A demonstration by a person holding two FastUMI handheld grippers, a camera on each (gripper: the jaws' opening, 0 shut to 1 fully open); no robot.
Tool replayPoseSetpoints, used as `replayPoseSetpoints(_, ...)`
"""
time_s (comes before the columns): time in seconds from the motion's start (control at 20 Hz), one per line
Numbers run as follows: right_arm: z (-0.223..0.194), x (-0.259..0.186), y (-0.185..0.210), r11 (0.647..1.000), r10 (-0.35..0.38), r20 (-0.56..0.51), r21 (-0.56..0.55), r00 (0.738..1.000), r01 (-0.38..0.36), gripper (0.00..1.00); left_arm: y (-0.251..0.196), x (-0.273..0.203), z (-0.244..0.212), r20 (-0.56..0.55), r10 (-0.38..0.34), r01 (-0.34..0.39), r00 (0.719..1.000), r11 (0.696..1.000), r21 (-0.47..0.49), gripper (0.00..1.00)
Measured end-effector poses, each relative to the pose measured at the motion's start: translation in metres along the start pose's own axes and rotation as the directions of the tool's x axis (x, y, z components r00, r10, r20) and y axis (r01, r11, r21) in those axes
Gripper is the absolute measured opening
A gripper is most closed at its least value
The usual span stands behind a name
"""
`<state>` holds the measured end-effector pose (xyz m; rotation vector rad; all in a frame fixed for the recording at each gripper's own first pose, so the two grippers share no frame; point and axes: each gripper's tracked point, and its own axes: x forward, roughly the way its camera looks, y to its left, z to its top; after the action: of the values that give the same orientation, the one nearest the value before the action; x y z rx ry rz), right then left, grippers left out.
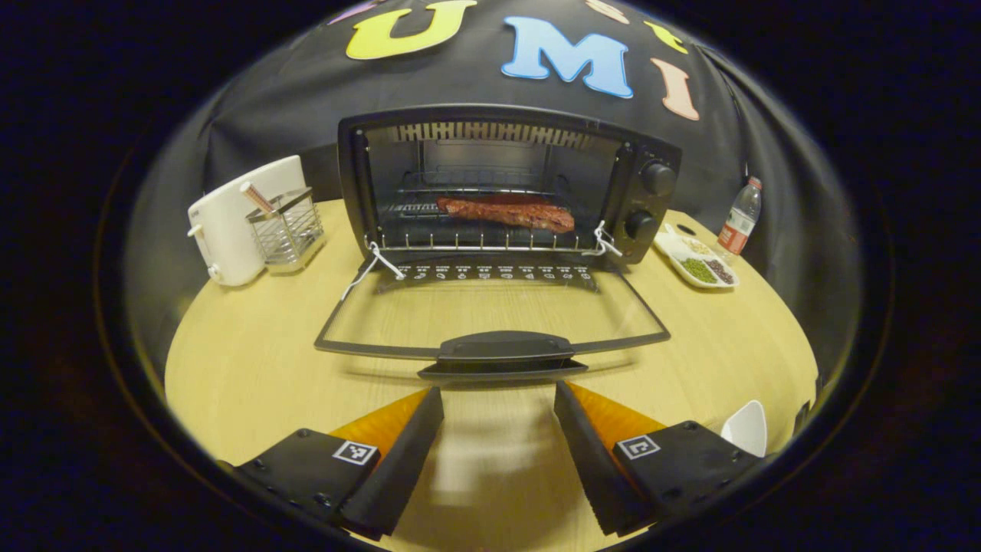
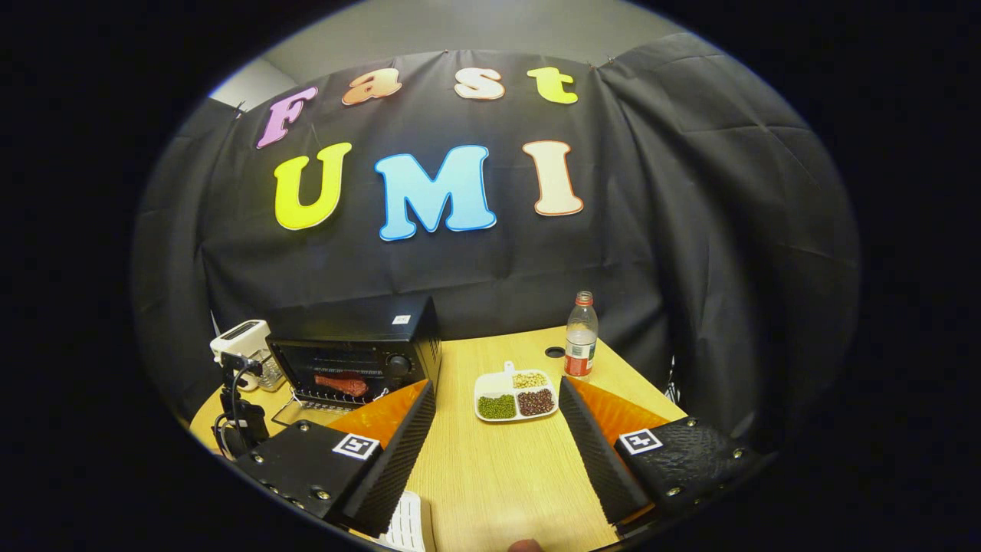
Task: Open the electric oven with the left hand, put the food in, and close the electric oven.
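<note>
The oven (image 1: 506,184) stands at the bench's (image 1: 245,368) far edge, door (image 1: 490,322) dropped flat, meat (image 1: 506,212) on its rack. Left tongs (image 1: 498,429) gape empty just before the door handle; right tongs (image 2: 497,437) spread over bare bench.

White object (image 1: 747,428) cut off beside fingers (image 1: 590,445)

No readable text on any object. Square black-and-white markers on left gripper (image 1: 498,452) and right gripper (image 2: 498,452), patterns only. Row of small white symbols along oven door (image 1: 490,314) inner edge, too small to read. Red label on bottle (image 2: 581,345), print illegible.
</note>
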<state>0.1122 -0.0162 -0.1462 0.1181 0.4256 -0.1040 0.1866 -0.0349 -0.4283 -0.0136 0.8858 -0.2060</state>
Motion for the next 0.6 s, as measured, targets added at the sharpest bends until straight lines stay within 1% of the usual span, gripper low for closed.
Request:
replayPoseSetpoints(0.05,0.0,-0.001,0.0,1.0,0.002,-0.002,0.003,1.0,-0.002,0.98,0.0,0.003,0.0,-0.003,0.001,-0.001,1.0,1.0,0.003,1.0)
replayPoseSetpoints(0.1,-0.002,0.0,0.001,1.0,0.003,-0.006,0.008,1.0,-0.003,0.98,0.001,0.006,0.0,-0.003,0.005,-0.005,1.0,1.0,0.007,0.98)
replayPoseSetpoints(0.3,-0.003,-0.001,-0.008,1.0,-0.017,-0.015,0.023,1.0,0.017,0.98,0.003,0.007,0.002,0.01,0.015,-0.015,1.0,1.0,0.003,0.98)
replayPoseSetpoints(0.35,-0.001,-0.001,-0.009,0.999,-0.021,-0.016,0.026,1.0,0.021,0.98,0.002,0.007,0.002,0.01,0.016,-0.016,1.0,1.0,0.001,1.0)
replayPoseSetpoints(0.4,-0.002,-0.002,-0.01,0.999,-0.023,-0.015,0.026,1.0,0.023,0.98,0.002,0.007,0.002,0.011,0.016,-0.016,1.0,1.0,0.005,0.98)
replayPoseSetpoints(0.45,0.0,-0.003,-0.011,0.999,-0.024,-0.012,0.022,1.0,0.024,0.98,0.003,0.007,0.002,0.01,0.017,-0.017,1.0,1.0,0.008,1.0)
replayPoseSetpoints(0.5,0.001,-0.003,-0.01,1.0,-0.018,-0.009,0.018,1.0,0.018,0.98,0.002,0.006,0.003,0.012,0.016,-0.016,1.0,1.0,0.008,0.98)
replayPoseSetpoints(0.6,0.003,-0.005,-0.004,1.0,0.004,-0.003,0.003,1.0,-0.004,0.98,0.002,0.002,0.007,0.031,0.018,-0.019,0.999,1.0,0.01,0.98)
